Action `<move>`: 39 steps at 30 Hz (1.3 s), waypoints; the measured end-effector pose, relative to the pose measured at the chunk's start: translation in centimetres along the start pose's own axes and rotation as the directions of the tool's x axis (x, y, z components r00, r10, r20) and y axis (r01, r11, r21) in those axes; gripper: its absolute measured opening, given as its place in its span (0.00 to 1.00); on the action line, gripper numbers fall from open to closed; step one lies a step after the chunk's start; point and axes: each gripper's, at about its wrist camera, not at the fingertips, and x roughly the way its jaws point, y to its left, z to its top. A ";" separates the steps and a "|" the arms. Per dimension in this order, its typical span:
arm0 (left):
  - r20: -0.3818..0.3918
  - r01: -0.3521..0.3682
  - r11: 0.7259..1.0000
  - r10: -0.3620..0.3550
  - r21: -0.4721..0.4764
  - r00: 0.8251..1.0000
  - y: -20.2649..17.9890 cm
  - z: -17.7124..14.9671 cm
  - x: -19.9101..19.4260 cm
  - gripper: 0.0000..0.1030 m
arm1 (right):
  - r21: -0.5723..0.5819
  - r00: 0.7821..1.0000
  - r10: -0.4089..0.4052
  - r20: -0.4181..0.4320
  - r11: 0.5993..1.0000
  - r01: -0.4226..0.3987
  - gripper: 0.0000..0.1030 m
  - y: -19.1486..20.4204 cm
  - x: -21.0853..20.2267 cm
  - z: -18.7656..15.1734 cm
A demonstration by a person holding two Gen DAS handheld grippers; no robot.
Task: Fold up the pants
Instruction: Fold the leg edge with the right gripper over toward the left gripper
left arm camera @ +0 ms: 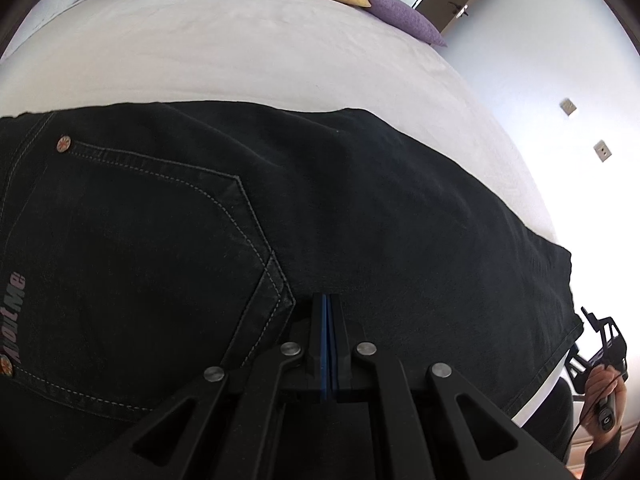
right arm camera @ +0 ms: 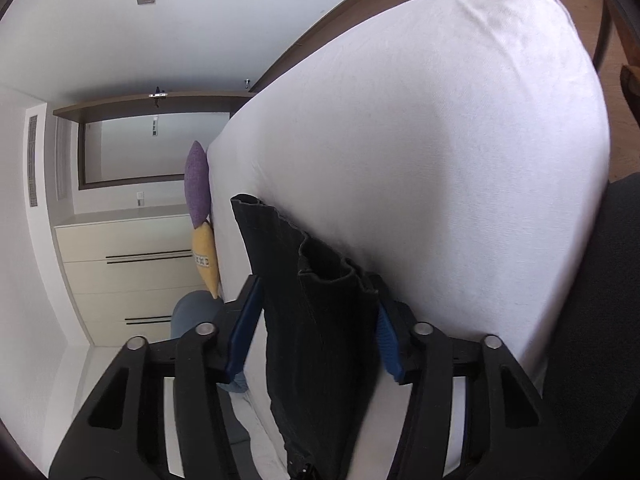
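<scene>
Pants [left arm camera: 320, 208], black denim, lie flat on the bed [left arm camera: 240, 52] with their long axis running left to right across the left wrist view, back pocket toward the left and leg hem toward the right. Left tongs [left arm camera: 326, 312] are clenched flat, blue pads together, resting at the near edge by the pocket corner; whether any cloth is pinched I cannot tell. Right tongs [right arm camera: 316, 320] are spread wide, straddling the bunched leg end, so the right hand is nearer that end.
</scene>
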 end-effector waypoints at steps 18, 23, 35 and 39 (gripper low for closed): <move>-0.006 -0.112 0.989 0.113 0.096 0.994 -3.8 0.1 1.3 0.04 | -0.439 0.984 -0.143 0.107 0.881 0.176 0.09 7.8 -0.2 -3.4; -0.003 -0.104 0.990 0.105 0.094 0.994 -3.6 -0.2 1.4 0.04 | -0.906 0.965 -0.218 0.147 0.362 0.220 0.09 14.9 2.0 -16.7; 0.000 -0.099 0.991 0.099 0.096 0.995 -3.3 0.0 1.1 0.04 | -0.961 0.868 -0.438 0.233 -0.242 0.135 0.09 9.1 10.6 -30.6; -0.010 -0.062 0.996 0.063 0.068 0.998 -3.9 0.6 0.3 0.31 | -0.955 0.874 -0.417 0.251 -0.255 0.153 0.09 8.5 10.6 -31.0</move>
